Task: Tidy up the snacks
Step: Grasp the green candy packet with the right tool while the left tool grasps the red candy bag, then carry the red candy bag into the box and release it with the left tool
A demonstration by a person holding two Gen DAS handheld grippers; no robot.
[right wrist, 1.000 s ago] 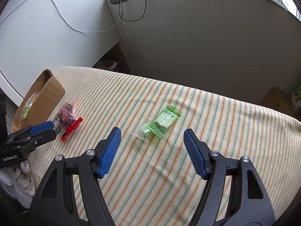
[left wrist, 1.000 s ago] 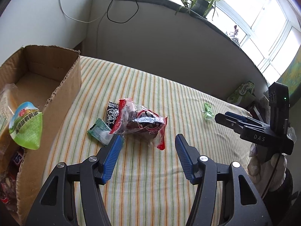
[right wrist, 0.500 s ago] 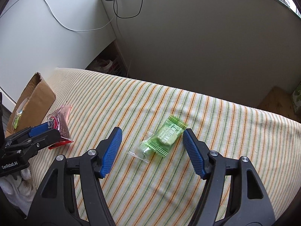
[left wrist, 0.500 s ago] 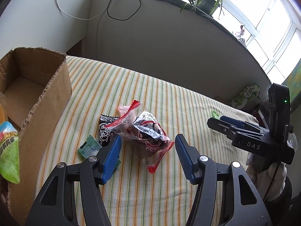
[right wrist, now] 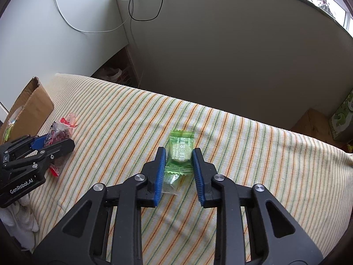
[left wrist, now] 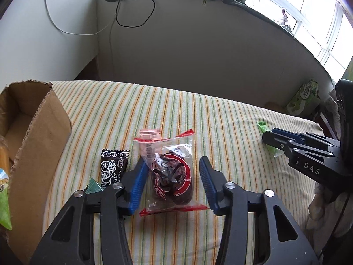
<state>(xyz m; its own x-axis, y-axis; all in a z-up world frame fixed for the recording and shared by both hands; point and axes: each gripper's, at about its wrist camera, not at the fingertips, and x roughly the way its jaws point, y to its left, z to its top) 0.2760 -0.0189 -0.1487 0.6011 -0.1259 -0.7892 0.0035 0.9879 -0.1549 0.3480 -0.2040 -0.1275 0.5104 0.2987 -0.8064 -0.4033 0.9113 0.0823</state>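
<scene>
On the striped cloth (left wrist: pixel 220 132) lies a clear, red-trimmed packet of dark dried fruit (left wrist: pixel 171 176). My left gripper (left wrist: pixel 172 161) straddles it with jaws closing; the left pad touches the wrapper, the right pad stands just off it. A green wrapped candy (right wrist: pixel 179 152) lies between the fingers of my right gripper (right wrist: pixel 179 149), whose closing pads meet the wrapper's sides. In the left wrist view the right gripper (left wrist: pixel 275 140) shows at the right, with the green candy (left wrist: pixel 262 125) at its tip. The left gripper (right wrist: pixel 55 142) appears far left in the right wrist view.
An open cardboard box (left wrist: pixel 39 137) with bagged snacks (left wrist: pixel 4 209) stands left of the packet. A black candy wrapper (left wrist: pixel 112 167) and a small green one (left wrist: pixel 93 186) lie beside my left finger. A grey wall (right wrist: pixel 220 66) backs the cloth; a green carton (right wrist: pixel 342 119) sits far right.
Both grippers' jaws have narrowed. The left moved forward until the red-trimmed packet lay between its fingers. The green candy now sits straight between the right pads instead of ahead of them.
</scene>
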